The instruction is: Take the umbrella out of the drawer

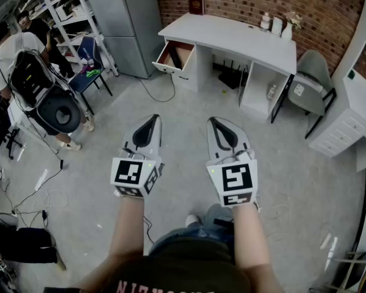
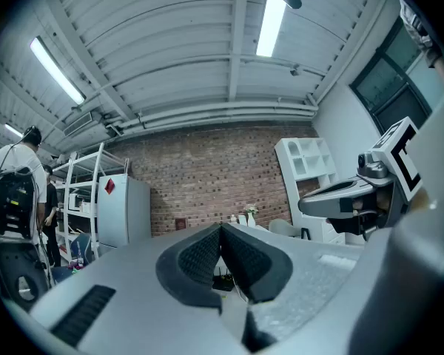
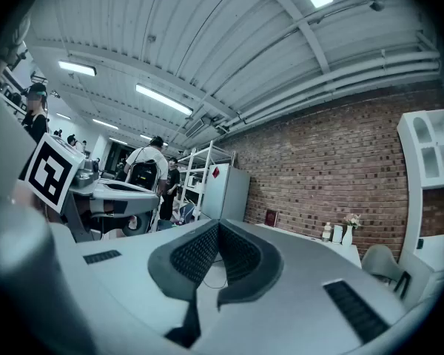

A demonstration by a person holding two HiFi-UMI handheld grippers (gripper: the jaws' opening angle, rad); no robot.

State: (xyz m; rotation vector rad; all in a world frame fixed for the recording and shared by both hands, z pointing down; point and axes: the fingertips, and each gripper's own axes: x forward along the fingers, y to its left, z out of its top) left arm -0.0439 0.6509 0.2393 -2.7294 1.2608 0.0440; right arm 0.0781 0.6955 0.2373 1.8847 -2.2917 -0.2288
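Note:
A white desk (image 1: 244, 38) stands against the brick wall at the far side of the room. Its left drawer (image 1: 171, 64) is pulled open, and a dark long thing (image 1: 176, 56) lies inside, too small to tell more. My left gripper (image 1: 148, 124) and right gripper (image 1: 216, 126) are side by side, level, over the bare floor well short of the desk. Both are shut with nothing between the pads. The left gripper view has the shut left gripper (image 2: 221, 228) with the right gripper (image 2: 355, 194) beside it. The right gripper view shows the shut right gripper (image 3: 218, 224).
A grey chair (image 1: 309, 78) sits right of the desk, and a white drawer cabinet (image 1: 348, 124) stands further right. A cable (image 1: 161, 95) trails on the floor before the drawer. People (image 1: 15, 44), a blue chair (image 1: 85, 63) and a shelving rack (image 1: 61, 8) fill the left.

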